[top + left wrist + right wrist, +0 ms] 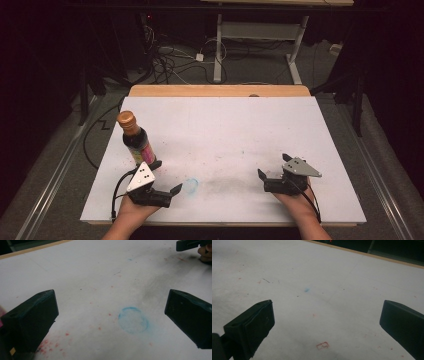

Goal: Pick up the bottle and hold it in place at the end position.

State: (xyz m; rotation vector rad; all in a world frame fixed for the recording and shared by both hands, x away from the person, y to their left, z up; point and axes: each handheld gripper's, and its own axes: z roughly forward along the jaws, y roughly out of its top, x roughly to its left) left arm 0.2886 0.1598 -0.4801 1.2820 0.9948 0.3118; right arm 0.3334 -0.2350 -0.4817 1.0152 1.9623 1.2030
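A dark sauce bottle (138,143) with a brown cap stands upright on the left part of the white board (230,125). My left gripper (166,176) rests just in front of it, open, with its far jaw close beside the bottle's base and nothing between its jaws. In the left gripper view the left gripper (111,312) is spread wide over a blue ring mark (133,320). At the front right my right gripper (272,166) lies open on the board. Bare board lies between the wide jaws of the right gripper (327,317).
The blue ring mark (190,185) lies on the board just right of the left gripper. Red specks and a small red rectangle mark (322,345) stain the surface. A wooden strip (220,90) edges the far side; cables and desk legs (218,50) lie on the floor beyond.
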